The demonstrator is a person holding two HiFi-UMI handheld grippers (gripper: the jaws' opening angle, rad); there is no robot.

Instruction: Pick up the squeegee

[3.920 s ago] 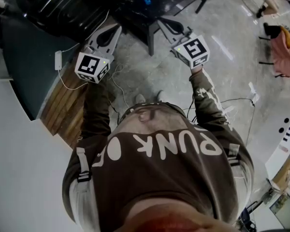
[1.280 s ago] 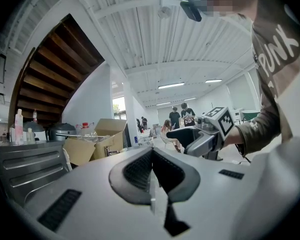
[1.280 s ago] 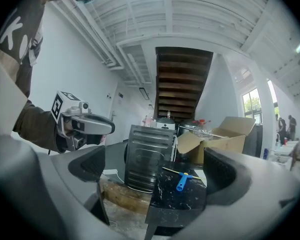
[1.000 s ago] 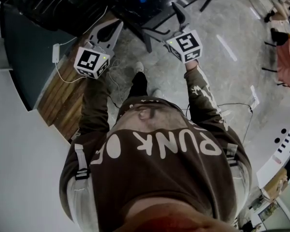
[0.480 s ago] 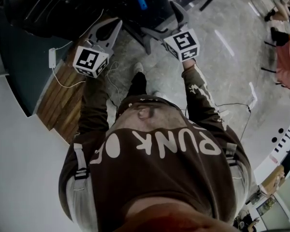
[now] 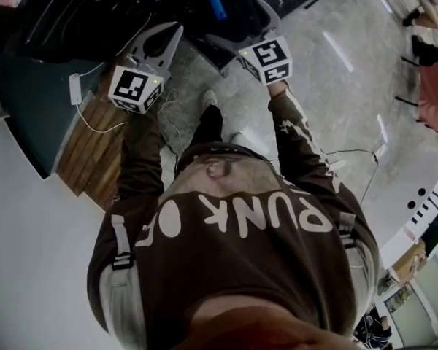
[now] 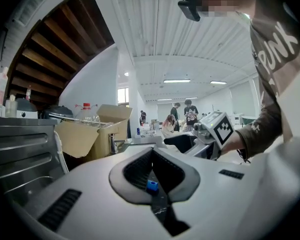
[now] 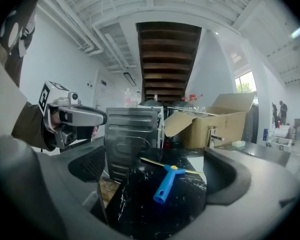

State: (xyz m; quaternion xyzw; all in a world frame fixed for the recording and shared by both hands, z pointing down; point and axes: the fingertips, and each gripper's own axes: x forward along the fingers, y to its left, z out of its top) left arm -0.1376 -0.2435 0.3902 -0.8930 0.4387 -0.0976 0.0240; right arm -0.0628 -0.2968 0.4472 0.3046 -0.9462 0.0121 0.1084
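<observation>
- squeegee (image 8: 166, 183) lies flat on the black, white-veined worktop (image 8: 130, 209). its blue handle points toward the right gripper and its thin yellowish blade runs across the far end. nothing touches it.
- nearest in the head view is the person's brown printed shirt (image 6: 241, 246), with both sleeves reaching forward.
- left gripper (image 6: 177, 29) is held up on the left. its jaws are closed tip to tip and hold nothing.
- right gripper (image 8: 150, 159) is released, its jaws spread wide and empty. the squeegee shows framed in the gap between them and touches neither jaw.
- below the grippers lies a grey concrete floor (image 6: 336, 86). on the left is a strip of wooden planks (image 6: 95, 148), and a white cable (image 6: 102, 127) trails across it.
- past the squeegee, a grey ribbed metal panel (image 8: 130, 139) stands upright at the worktop's far left.
- to the right of the panel sits an open cardboard box (image 8: 210, 121) with its flaps raised. a chrome faucet (image 8: 212, 134) stands in front of it, and red-capped bottles (image 8: 192, 100) show behind it.
- farther back, the underside of a wooden staircase (image 8: 165, 59) climbs toward a white ceiling.
- farthest, in the left gripper view, several people (image 7: 182, 115) stand in a bright hall lit by strip lights.
</observation>
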